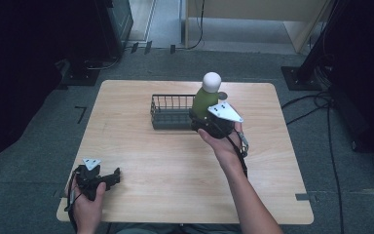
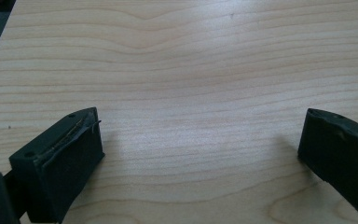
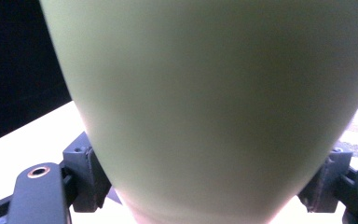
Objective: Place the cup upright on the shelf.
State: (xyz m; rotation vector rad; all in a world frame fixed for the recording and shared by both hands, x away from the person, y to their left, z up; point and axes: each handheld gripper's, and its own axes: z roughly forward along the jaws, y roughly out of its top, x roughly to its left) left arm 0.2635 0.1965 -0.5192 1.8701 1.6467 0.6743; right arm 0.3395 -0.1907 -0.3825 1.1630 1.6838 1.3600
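While our right gripper (image 1: 213, 124) pinches the green bottle with round white cap (image 1: 206, 100) at the 3 o'clock end of the dark wire basket (image 1: 169, 113) and our left gripper (image 1: 108, 179) rests spread, we fear the tall bottle may slip or tip.

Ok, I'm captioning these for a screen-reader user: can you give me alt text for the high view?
A person's right gripper holds a green bottle with a white round cap upright beside a dark wire basket on a light wooden table. The left gripper rests open near the table's near left corner.
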